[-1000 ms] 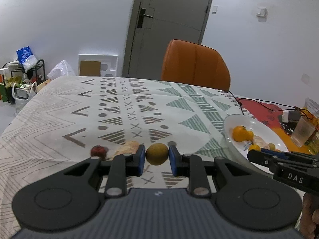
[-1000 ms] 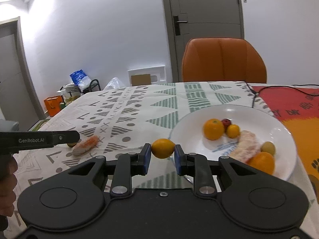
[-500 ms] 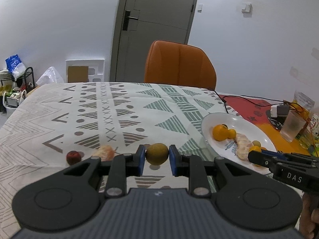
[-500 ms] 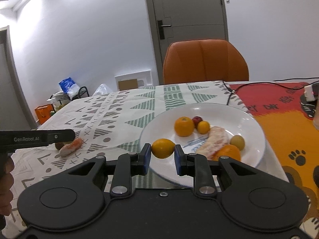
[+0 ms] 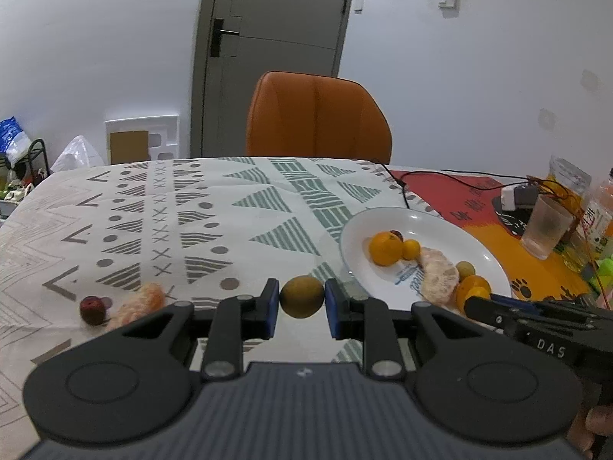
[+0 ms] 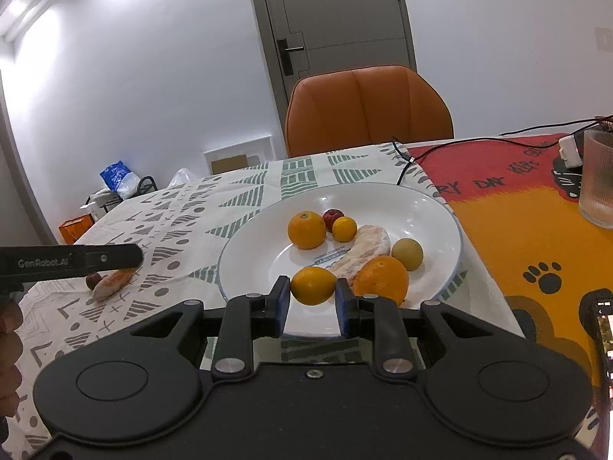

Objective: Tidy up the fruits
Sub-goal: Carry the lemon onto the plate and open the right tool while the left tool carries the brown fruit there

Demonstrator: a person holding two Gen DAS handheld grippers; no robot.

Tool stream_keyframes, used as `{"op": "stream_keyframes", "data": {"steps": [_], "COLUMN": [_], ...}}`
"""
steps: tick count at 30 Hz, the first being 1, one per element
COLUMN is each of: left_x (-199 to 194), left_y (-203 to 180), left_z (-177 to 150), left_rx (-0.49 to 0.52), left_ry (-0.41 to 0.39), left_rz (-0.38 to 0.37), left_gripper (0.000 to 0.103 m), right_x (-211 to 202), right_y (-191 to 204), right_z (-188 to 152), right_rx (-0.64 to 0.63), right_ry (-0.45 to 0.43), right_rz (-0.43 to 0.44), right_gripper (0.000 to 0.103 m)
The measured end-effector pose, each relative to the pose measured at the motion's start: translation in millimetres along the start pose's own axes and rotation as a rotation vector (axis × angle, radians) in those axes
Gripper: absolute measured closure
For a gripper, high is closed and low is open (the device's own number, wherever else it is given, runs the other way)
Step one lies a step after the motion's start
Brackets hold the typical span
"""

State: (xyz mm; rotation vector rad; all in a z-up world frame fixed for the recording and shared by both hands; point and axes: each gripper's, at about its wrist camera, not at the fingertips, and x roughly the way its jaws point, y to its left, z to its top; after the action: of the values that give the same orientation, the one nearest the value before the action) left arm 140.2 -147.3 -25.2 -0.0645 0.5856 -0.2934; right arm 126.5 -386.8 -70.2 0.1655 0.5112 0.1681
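Between the right tongs [image 6: 312, 303], a yellow fruit [image 6: 313, 285] sits clamped.

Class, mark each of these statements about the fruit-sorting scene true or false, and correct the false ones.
1. The left gripper holds a brownish-green round fruit. True.
2. The right gripper is empty. False: it is shut on a small yellow-orange fruit.
3. A peeled citrus piece and a small dark red fruit lie on the patterned tablecloth, outside the white plate. True.
4. The white plate holds no fruit. False: it holds several, among them a large orange and a small red fruit.
5. The chair behind the table is blue. False: it is orange.
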Motion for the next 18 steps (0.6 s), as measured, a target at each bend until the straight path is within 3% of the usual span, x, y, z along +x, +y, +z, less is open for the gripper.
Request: {"op": "stream_keyframes", "data": {"steps": [4,18], "left_x": [2.2,19.3], "left_y": [-6.8,-35.6], "left_z": [2.1,6.5], "left_rx": [0.009,0.061], "left_ry": [-0.002,0.012], "left_rz": [-0.006,-0.053], "left_gripper": [0.079,0.079], "right_x": [-0.3,-15.0], "right_y": [-4.7,-23.9], "right_z": [-2.3,-0.8], "right_rx": [0.006,0.040], "right_ry": [0.002,-0.024], "right_rz": [0.001,-0.026], "right_gripper": [0.074,0.074]}}
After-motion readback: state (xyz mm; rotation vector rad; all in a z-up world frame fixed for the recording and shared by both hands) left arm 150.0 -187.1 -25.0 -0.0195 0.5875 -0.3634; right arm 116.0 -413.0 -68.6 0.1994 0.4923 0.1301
